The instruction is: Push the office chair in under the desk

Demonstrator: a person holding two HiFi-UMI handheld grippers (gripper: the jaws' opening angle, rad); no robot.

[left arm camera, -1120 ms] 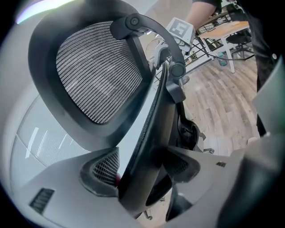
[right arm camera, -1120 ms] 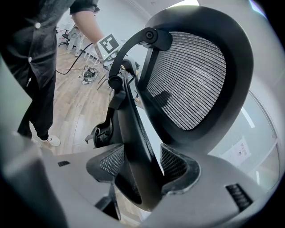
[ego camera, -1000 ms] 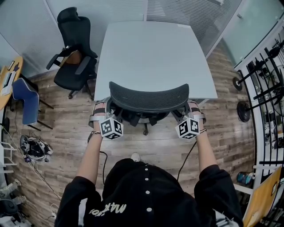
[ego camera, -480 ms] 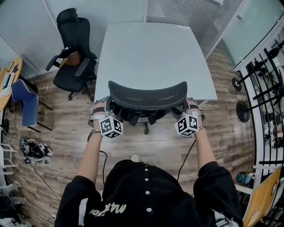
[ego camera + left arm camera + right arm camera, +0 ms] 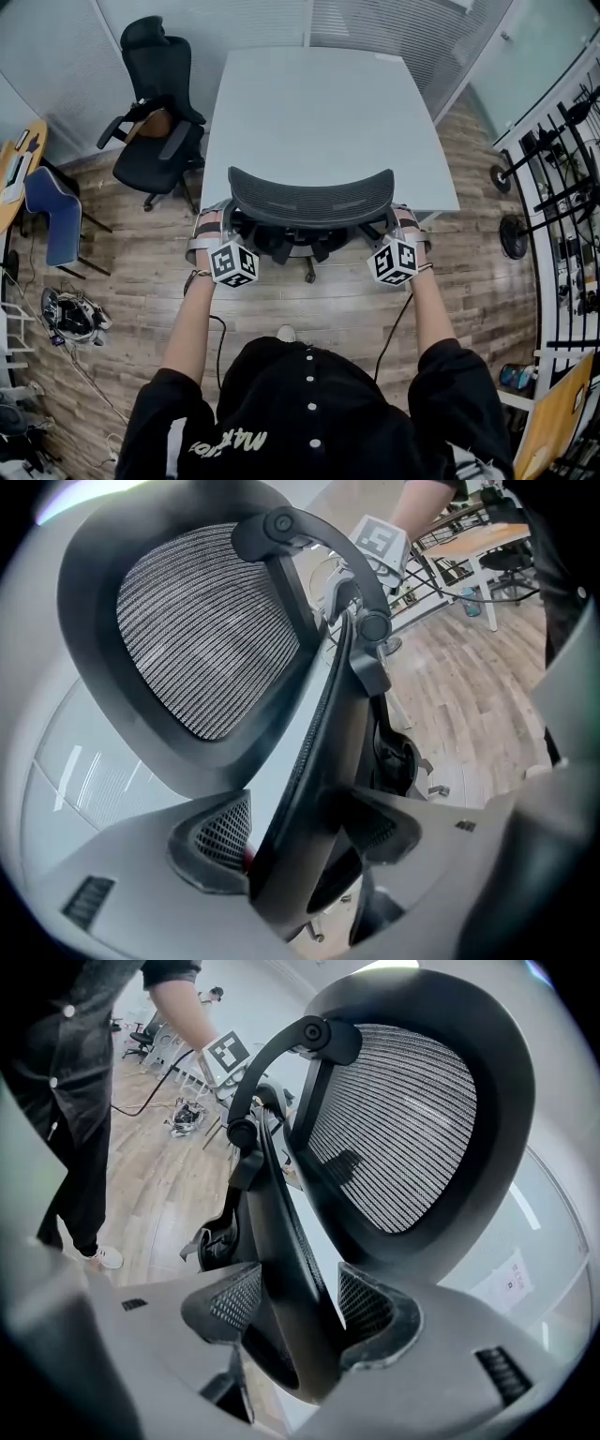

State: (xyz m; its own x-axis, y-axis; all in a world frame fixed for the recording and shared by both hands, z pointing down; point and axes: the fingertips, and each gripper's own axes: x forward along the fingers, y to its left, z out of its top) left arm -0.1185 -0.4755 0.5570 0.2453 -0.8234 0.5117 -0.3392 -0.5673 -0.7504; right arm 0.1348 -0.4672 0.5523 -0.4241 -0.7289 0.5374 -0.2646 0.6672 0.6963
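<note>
While the left gripper [image 5: 212,234] and right gripper [image 5: 403,232] each pinch one backrest edge of the office chair [image 5: 311,199], the desk [image 5: 319,112] lies straight beyond, toward the frame's top. The backrest runs crosswise.

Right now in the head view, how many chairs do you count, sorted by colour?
Black office chairs: 2
Blue chair: 1
Total: 3
</note>
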